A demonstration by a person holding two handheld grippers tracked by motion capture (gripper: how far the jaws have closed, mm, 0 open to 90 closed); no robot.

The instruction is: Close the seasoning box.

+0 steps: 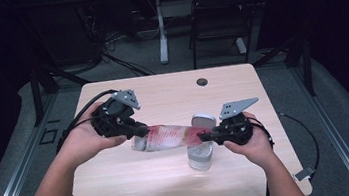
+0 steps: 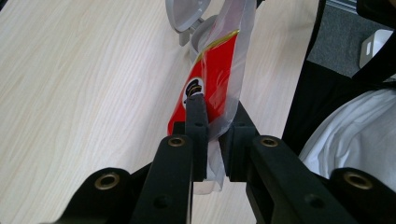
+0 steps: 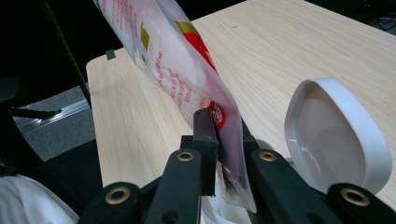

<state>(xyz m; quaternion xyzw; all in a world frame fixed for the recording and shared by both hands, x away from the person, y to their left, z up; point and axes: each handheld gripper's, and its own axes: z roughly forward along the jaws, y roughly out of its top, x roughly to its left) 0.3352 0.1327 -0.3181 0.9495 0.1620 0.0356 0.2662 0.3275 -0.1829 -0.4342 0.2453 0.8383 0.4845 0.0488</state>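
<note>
A clear plastic pouch with a red printed label (image 1: 169, 135) hangs stretched above the table between both grippers. My left gripper (image 1: 142, 130) is shut on one end of the pouch (image 2: 211, 84). My right gripper (image 1: 206, 135) is shut on the other end of the pouch (image 3: 182, 65). Under that right end stands a clear jar (image 1: 201, 156) with its white hinged lid (image 1: 203, 121) flipped up. The lid (image 3: 336, 135) shows close beside the right jaws, and the lid (image 2: 187, 14) lies beyond the pouch in the left gripper view.
The light wooden table (image 1: 122, 185) has a round cable hole (image 1: 202, 81) near its far edge. A black chair (image 1: 223, 16) and a white desk leg (image 1: 162, 34) stand beyond the table. Black cables (image 1: 83, 109) trail from the left gripper.
</note>
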